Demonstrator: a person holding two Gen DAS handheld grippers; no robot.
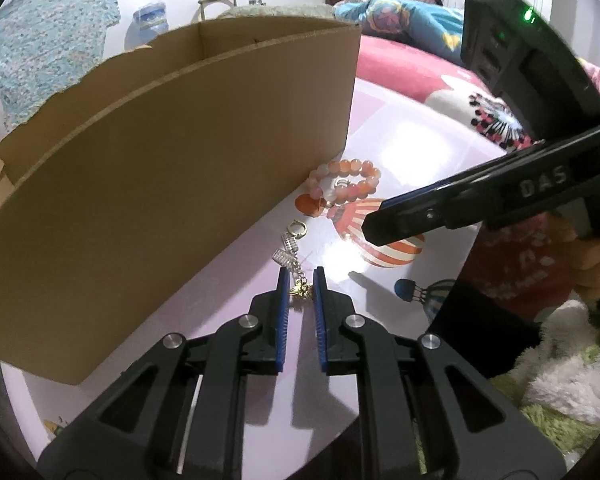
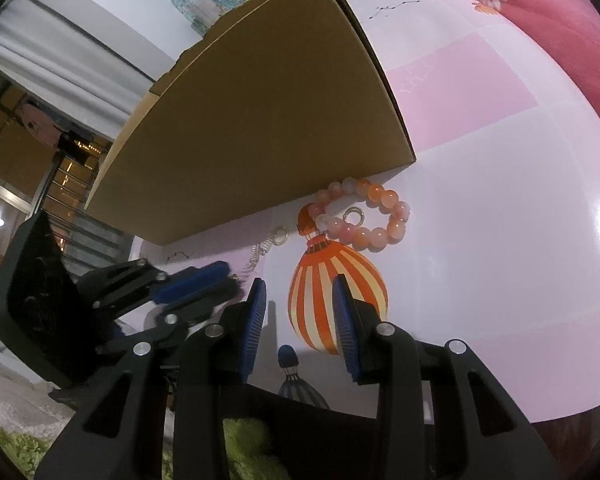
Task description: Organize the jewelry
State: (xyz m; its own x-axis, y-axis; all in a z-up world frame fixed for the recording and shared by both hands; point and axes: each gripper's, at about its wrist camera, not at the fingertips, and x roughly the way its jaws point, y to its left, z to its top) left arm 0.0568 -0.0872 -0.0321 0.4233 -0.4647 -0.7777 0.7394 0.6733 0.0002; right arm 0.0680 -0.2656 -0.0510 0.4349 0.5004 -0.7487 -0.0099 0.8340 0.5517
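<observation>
In the left wrist view, the left gripper (image 1: pixel 301 280) sat low in the middle of the frame, jaws nearly together around a small gold charm (image 1: pixel 302 291), though I couldn't tell if the pads were actually pinching it or just flanking it. A silver chain (image 1: pixel 287 255) ran up from the charm to a ring, and above that a bead bracelet (image 1: pixel 345 182) lay against the bottom edge of the box (image 1: pixel 180 184), which filled the left side. The right gripper (image 1: pixel 396 222) poked in from the right, hovering over the balloon-print table (image 1: pixel 404 148). In the right wrist view, the right gripper (image 2: pixel 300 304) was at the bottom, jaws partly open with nothing between them, just the striped balloon print behind. The left gripper (image 2: pixel 220 276) came in from the lower left, down at the chain (image 2: pixel 260 250), and the bracelet (image 2: pixel 364 216) sat mid-frame touching the box (image 2: pixel 268 120). Far as I could see, all the jewelry was on the table and none in the box, so this looked like an early stage.
</observation>
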